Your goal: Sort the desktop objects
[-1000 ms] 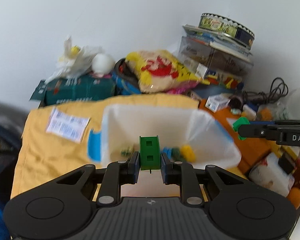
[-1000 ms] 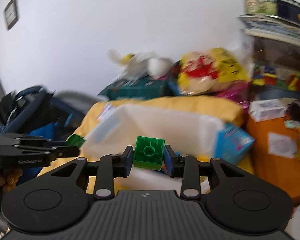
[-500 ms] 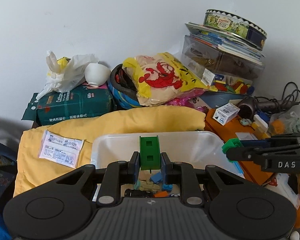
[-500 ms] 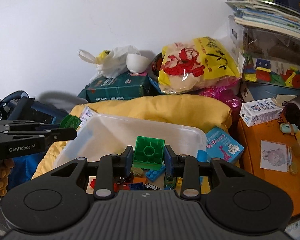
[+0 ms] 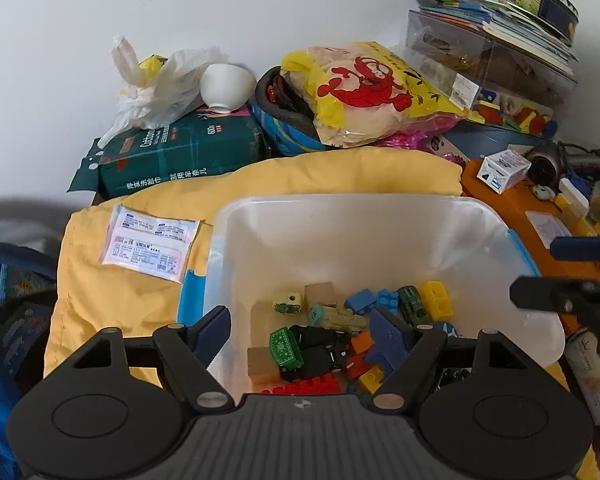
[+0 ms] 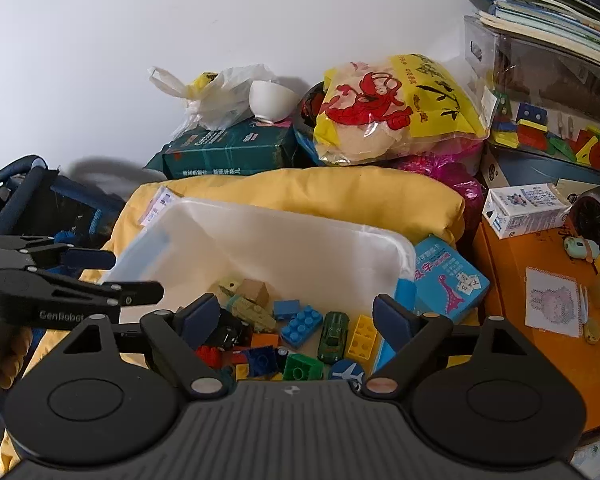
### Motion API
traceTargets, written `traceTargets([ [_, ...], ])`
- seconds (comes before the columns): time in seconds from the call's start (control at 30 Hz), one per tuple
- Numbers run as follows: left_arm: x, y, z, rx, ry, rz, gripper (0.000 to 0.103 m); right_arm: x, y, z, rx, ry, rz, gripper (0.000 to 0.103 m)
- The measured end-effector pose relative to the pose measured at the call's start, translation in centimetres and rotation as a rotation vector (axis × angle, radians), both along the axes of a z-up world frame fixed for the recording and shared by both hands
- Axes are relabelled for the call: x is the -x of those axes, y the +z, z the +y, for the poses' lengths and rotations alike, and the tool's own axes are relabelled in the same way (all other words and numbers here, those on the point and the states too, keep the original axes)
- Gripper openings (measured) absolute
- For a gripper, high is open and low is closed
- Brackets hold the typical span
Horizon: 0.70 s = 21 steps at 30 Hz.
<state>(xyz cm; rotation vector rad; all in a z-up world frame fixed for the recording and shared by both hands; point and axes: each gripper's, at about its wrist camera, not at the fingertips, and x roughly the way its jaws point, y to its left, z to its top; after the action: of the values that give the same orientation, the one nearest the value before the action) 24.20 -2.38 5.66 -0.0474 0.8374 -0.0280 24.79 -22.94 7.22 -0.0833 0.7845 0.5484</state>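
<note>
A translucent white plastic bin (image 5: 340, 216) (image 6: 284, 236) sits on a yellow cushion and holds several toy bricks and small cars. My left gripper (image 5: 304, 326) is open and empty over the bin's near edge. A green piece (image 5: 285, 347) lies in the bin between its fingers. My right gripper (image 6: 296, 316) is open and empty over the same bin. A green brick (image 6: 302, 366) lies in the bin just in front of it. The right gripper also shows at the right edge of the left wrist view (image 5: 568, 272), and the left one at the left of the right wrist view (image 6: 84, 276).
The yellow cushion (image 5: 340, 172) carries a white sachet (image 5: 150, 240). Behind it stand a green pack (image 5: 180, 156), a white bowl (image 5: 226, 86), a yellow snack bag (image 5: 372, 92) and stacked boxes (image 5: 496, 52). An orange surface (image 6: 540, 280) with a blue card box (image 6: 446, 280) lies to the right.
Both grippers have opened and let go of their green pieces, which now lie in the bin. Both views now look further down into the bin.
</note>
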Motion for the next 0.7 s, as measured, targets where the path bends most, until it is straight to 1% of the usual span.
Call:
traceTargets([
  [0.03, 0.0, 0.0, 0.0, 0.004, -0.001, -0.001, 0.08, 0.0, -0.1, 0.1, 0.002, 0.003, -0.002, 0.093],
  [0.1, -0.1, 0.0, -0.1, 0.01, -0.006, 0.003, 0.08, 0.4, -0.1, 0.4, 0.007, 0.014, -0.013, 0.094],
  [0.33, -0.2, -0.1, 0.0, 0.022, 0.03, 0.006, 0.084, 1.1, 0.1, 1.0, 0.047, 0.029, -0.042, 0.098],
  [0.4, -0.2, 0.0, 0.0, 0.023, 0.036, 0.006, 0.084, 1.2, 0.2, 1.1, 0.06, 0.025, -0.052, 0.102],
  [0.7, -0.2, 0.6, -0.5, 0.014, 0.036, -0.002, 0.085, 1.4, 0.3, 0.9, 0.069, 0.002, -0.029, 0.103],
])
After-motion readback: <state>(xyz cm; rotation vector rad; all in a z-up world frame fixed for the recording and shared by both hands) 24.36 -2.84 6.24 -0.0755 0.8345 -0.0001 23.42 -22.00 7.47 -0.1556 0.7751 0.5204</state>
